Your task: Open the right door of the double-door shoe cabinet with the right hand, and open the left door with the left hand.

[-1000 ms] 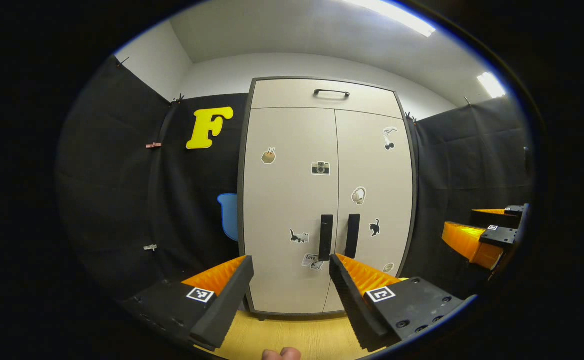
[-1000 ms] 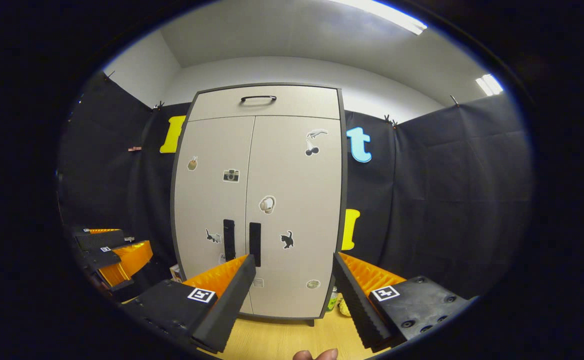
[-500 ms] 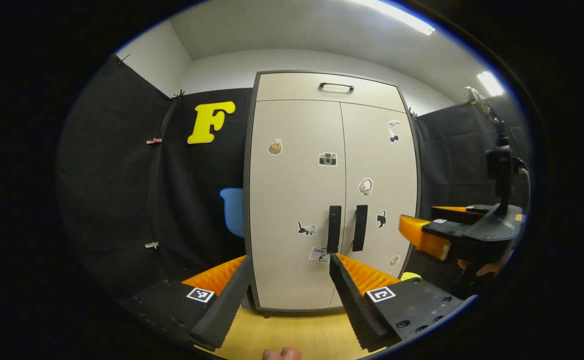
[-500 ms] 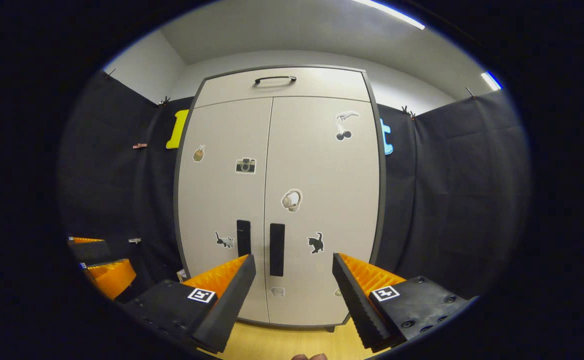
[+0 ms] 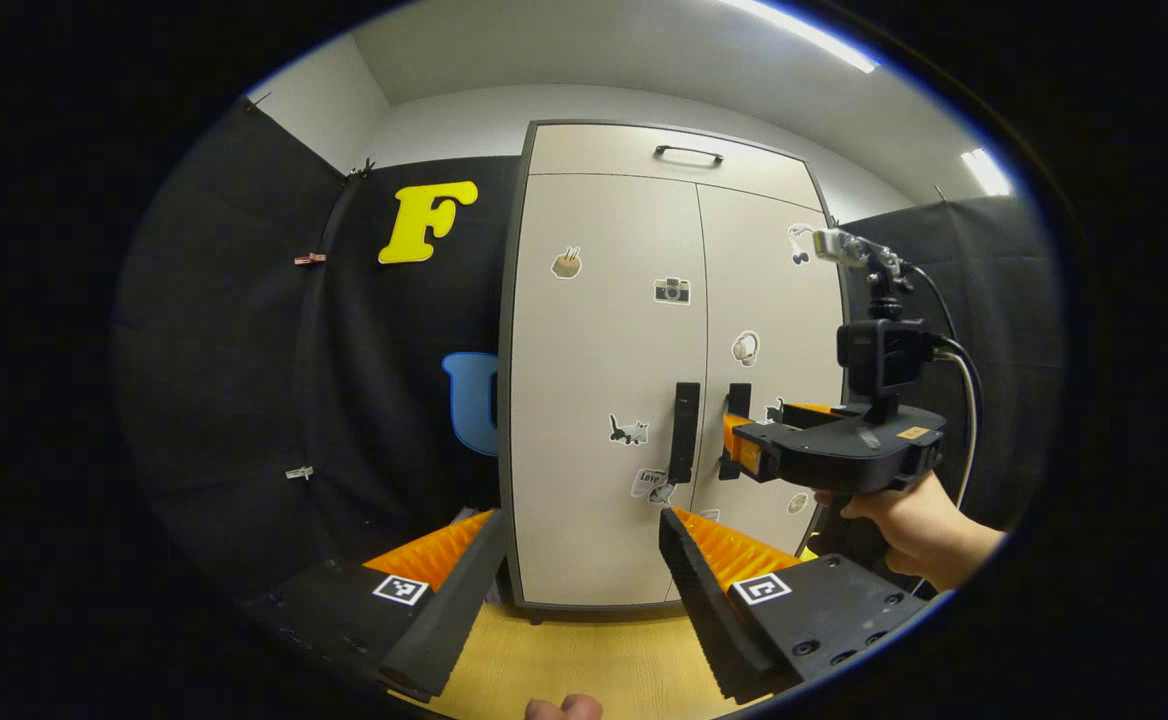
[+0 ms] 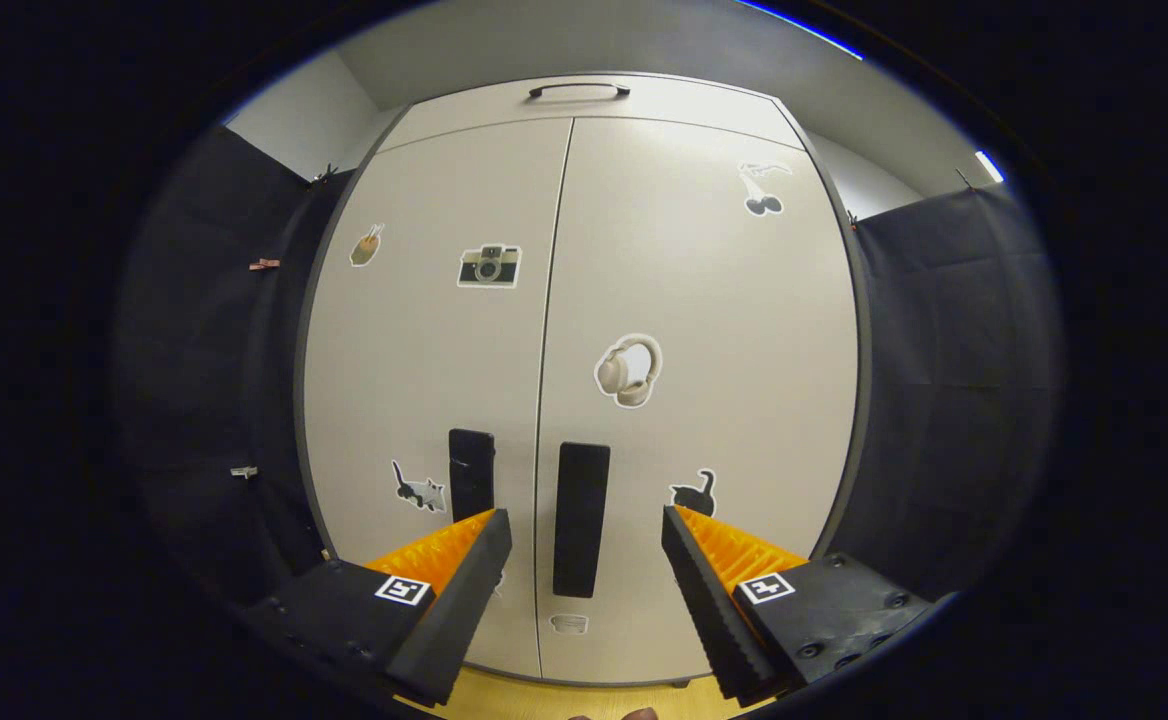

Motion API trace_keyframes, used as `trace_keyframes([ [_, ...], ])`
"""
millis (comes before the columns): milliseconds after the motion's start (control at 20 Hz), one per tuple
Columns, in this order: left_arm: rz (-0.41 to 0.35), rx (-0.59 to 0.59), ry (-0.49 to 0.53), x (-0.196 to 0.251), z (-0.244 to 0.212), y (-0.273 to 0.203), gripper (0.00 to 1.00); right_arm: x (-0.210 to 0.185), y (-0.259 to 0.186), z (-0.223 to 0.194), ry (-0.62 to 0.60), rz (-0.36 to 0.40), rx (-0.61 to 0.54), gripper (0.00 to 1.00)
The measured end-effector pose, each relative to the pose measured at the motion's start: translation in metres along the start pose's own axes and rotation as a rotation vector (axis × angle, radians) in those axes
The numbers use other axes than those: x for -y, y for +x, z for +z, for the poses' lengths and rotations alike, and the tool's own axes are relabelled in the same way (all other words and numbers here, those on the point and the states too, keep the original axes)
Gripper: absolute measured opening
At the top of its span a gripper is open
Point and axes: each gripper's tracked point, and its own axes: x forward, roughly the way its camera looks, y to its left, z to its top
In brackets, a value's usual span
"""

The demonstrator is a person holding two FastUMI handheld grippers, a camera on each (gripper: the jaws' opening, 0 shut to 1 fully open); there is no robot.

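Shoe cabinet (image 6: 704, 300): upright, both doors closed, facing the tools.
Right door handle (image 6: 581, 518): vertical bar, long axis up-down, just right of the centre seam.
Left door handle (image 5: 684, 432): vertical, just left of the seam.
Right tool (image 6: 584, 545): fingers apart, handle seen between them; touching or not, cannot tell.
Left tool (image 5: 579, 560): fingers apart, farther back.
Floor (image 5: 584, 660): light wood; black cloth walls either side.

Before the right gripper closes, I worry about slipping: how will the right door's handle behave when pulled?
The right door's handle looks like a stiff, flat vertical bar, so it probably won't flex. Its faces seem smooth, so the open right gripper may slip. The right door is a tall panel and should swing, not tip.
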Motion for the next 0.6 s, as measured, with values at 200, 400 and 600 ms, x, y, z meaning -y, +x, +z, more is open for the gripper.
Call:
trace_keyframes([
  [200, -0.01, -0.002, -0.015, -0.004, 0.0, 0.003, 0.95, -0.001, 0.033, -0.031, 0.045, -0.009, -0.076, 0.83],
  [400, -0.015, -0.005, -0.014, -0.003, -0.004, 0.007, 0.95, 0.001, 0.048, -0.044, 0.085, -0.051, -0.131, 0.53],
  [600, -0.029, -0.016, -0.043, 0.002, -0.01, 0.012, 0.95, 0.0, 0.052, -0.039, 0.071, -0.086, -0.088, 0.35],
])
